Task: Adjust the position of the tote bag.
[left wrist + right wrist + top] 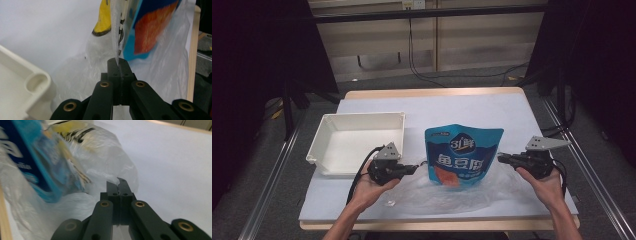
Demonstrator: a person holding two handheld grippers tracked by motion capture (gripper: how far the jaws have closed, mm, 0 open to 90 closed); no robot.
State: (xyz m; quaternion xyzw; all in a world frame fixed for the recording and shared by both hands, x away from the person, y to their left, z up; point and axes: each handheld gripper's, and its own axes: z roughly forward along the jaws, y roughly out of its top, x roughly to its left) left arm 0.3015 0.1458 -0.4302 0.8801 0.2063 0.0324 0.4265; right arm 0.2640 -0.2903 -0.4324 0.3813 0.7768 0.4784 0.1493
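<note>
White-topped table point(512, 112); dark room; both claws pinching clear bag point(472, 192).

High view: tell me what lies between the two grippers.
In the high view, the blue snack pouch stands inside the clear plastic bag, between the left gripper and the right gripper, which pinch the bag's edges.

The blue snack pouch point(463, 154), standing at the centre of the high view, carries a round dark badge near its top that reads roughly "31鲜". Below it, large white characters read "鱼豆腐". Smaller print on the pouch is too blurred to read in the gripper views.
</note>
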